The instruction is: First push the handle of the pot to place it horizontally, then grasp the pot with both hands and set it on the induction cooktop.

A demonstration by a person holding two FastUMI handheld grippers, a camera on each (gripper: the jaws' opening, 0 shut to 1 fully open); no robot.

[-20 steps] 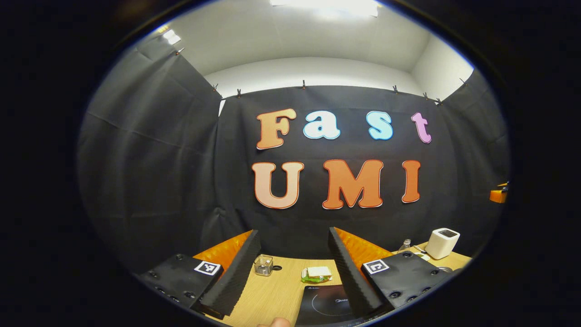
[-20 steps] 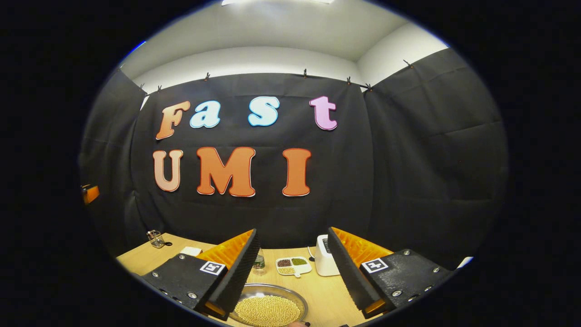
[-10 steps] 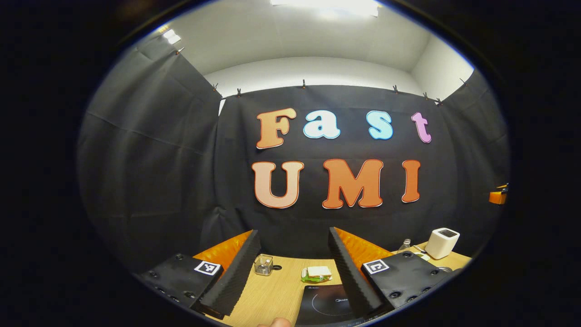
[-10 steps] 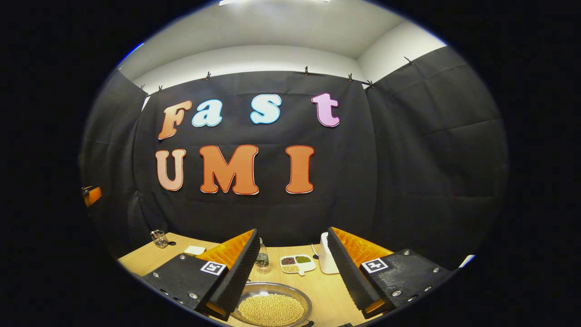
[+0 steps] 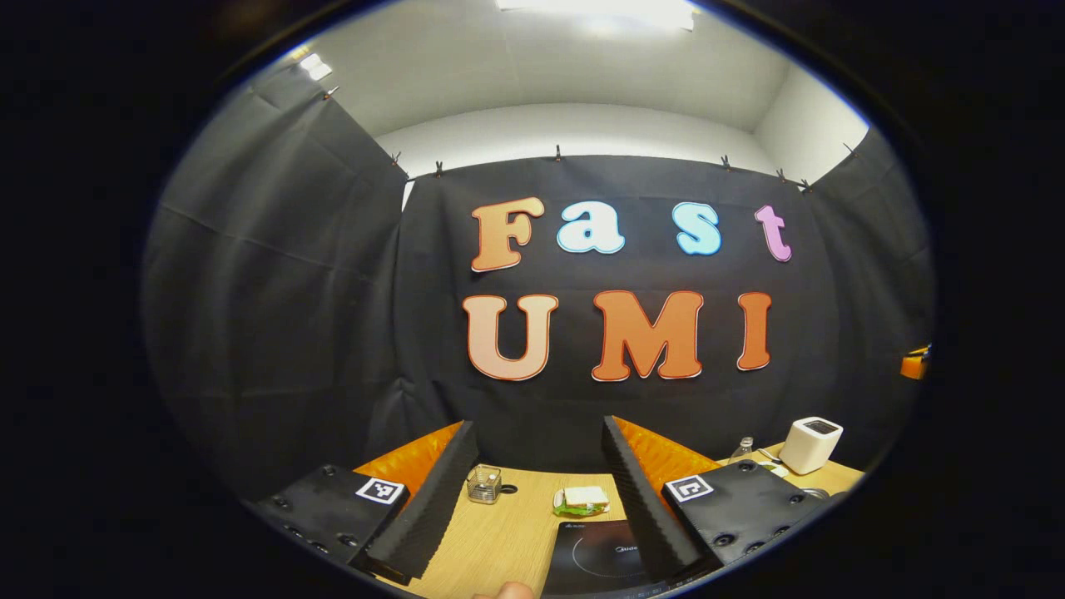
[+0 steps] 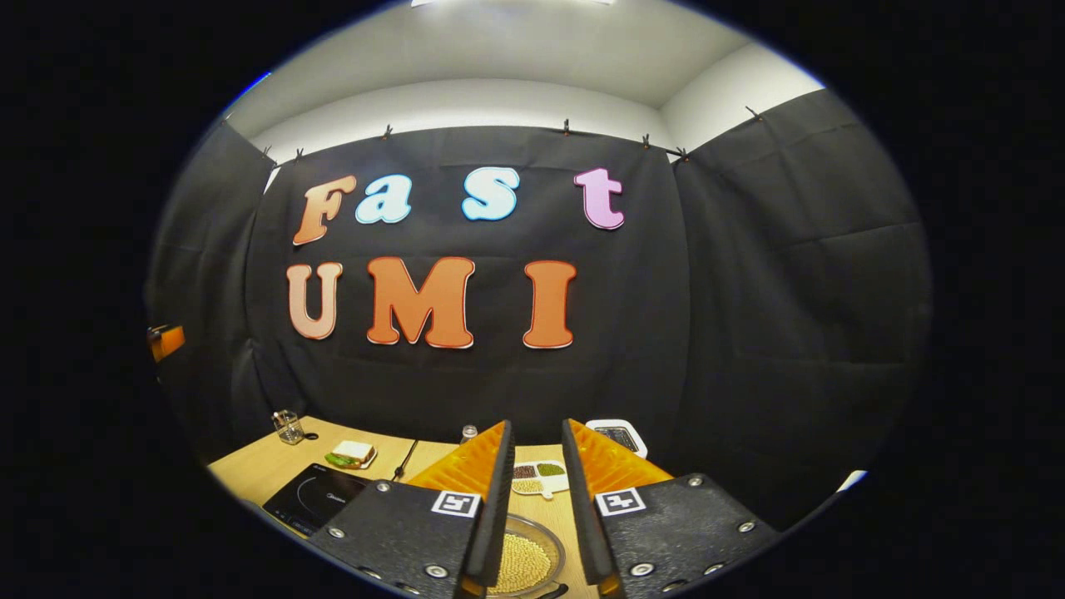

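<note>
the pot (image 6: pixel 524 559) is seen in the right gripper view as a round, shallow metal vessel with a bright rim, lying on the wooden table (image 6: pixel 250 466) low between the fingers of the right gripper (image 6: pixel 537 499). it is filled with small pale yellow beans. a dark stub, possibly the handle, is glimpsed at its near edge, but its direction cannot be told. the right gripper's fingers are drawn close together with only a narrow gap left, and nothing is held between them. the induction cooktop (image 6: pixel 312 499) is laid flat on the table to the left of the pot, apart from it; it is a black glass slab marked with a thin circle.

in the left gripper view the left gripper (image 5: pixel 539 491) is held wide open and empty above the table, with the induction cooktop (image 5: pixel 595 553) just beneath its right finger.

beyond the pot a divided white dish (image 6: pixel 539 476) is set, with dark, green and pale grains kept in separate compartments. a sandwich on a small plate (image 5: pixel 581 501) is placed behind the cooktop, and a small clear glass cup (image 5: pixel 483 485) stands to its left. a white box-shaped appliance (image 5: pixel 809 445) is stood at the far right.
</note>
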